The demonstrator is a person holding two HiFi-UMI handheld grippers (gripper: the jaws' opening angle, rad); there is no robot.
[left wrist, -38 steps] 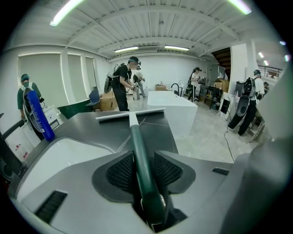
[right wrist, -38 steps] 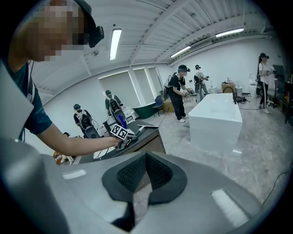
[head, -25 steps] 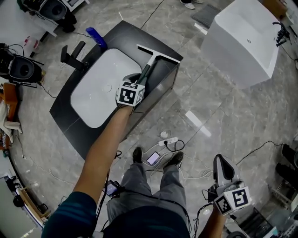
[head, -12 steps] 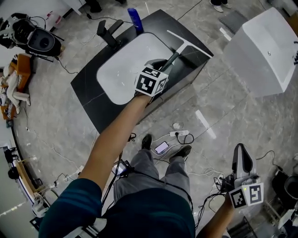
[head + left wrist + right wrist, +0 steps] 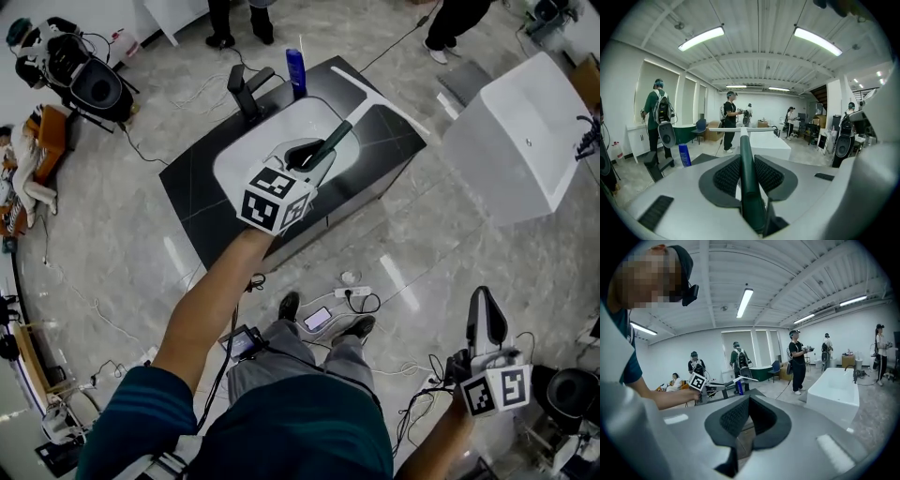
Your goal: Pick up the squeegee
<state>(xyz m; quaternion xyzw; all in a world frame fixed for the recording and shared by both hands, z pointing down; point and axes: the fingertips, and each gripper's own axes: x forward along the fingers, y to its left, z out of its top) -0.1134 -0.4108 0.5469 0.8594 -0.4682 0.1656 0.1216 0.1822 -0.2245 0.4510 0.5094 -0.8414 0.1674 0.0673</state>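
Observation:
The squeegee has a dark green handle point(image 5: 334, 139) and a long white blade point(image 5: 377, 95). My left gripper point(image 5: 317, 153) is shut on the handle and holds it in the air above the black sink counter point(image 5: 192, 202). In the left gripper view the handle point(image 5: 749, 187) runs straight out between the two pads, with the blade point(image 5: 759, 130) crosswise at its far end. My right gripper point(image 5: 485, 306) hangs low at the right, far from the counter. In its own view the right gripper point(image 5: 749, 401) has its pads meeting, with nothing between them.
The counter holds a white basin point(image 5: 246, 155), a black faucet point(image 5: 246, 86) and a blue bottle point(image 5: 297, 68). A white bathtub point(image 5: 525, 141) stands at the right. A power strip point(image 5: 351, 292), a phone point(image 5: 318, 319) and cables lie by my feet. Several people stand at the back.
My left gripper has lifted the squeegee off the counter's edge and raised it over the basin. The right gripper has risen a little.

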